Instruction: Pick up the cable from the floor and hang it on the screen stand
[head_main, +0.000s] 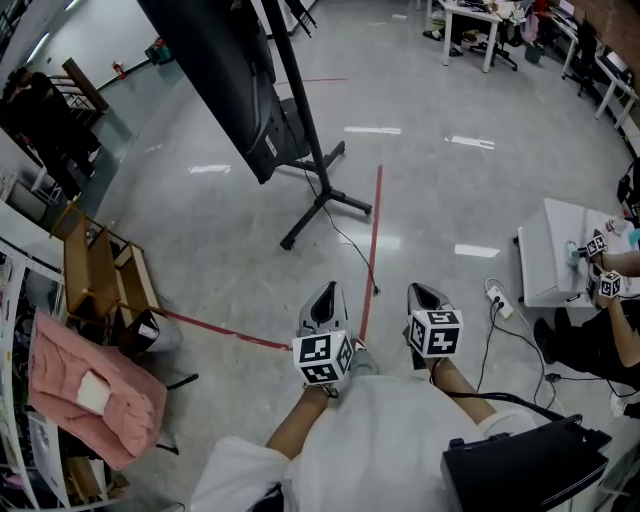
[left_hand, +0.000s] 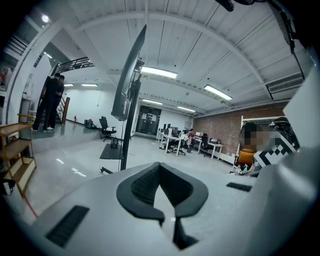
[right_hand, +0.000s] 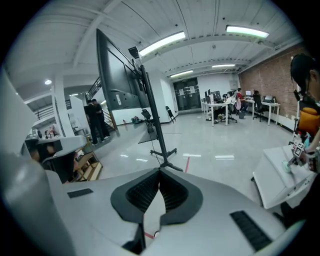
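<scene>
Room: open workshop-office with a polished grey floor (head_main: 200, 230) crossed by red tape lines (head_main: 372, 240); office furniture is seen at the far end.
Screen stand (head_main: 318, 165): black, on splayed feet, with a large dark screen (head_main: 215, 70) mounted on it; placed ahead of both grippers, slightly to the left.
Cable (head_main: 350, 245): thin and black, laid on the floor from the foot of the stand towards the red tape, with its near end just ahead of the grippers; touched by neither gripper.
Left gripper (head_main: 326, 292): held low in front of the body and pointed forward; fingers (left_hand: 142, 187) are brought together at the tips, with nothing between them.
Right gripper (head_main: 420, 290): held beside the left one; fingers (right_hand: 142, 192) are likewise closed tip to tip, and nothing is gripped.
Left side: wooden shelf unit (head_main: 100, 280), with a pink cloth (head_main: 90, 390) draped nearer the camera.
Right side: white desk (head_main: 560, 250), over which another person's hands (head_main: 610, 262) are seen; a white power strip (head_main: 497, 297) lies on the floor beside it.
</scene>
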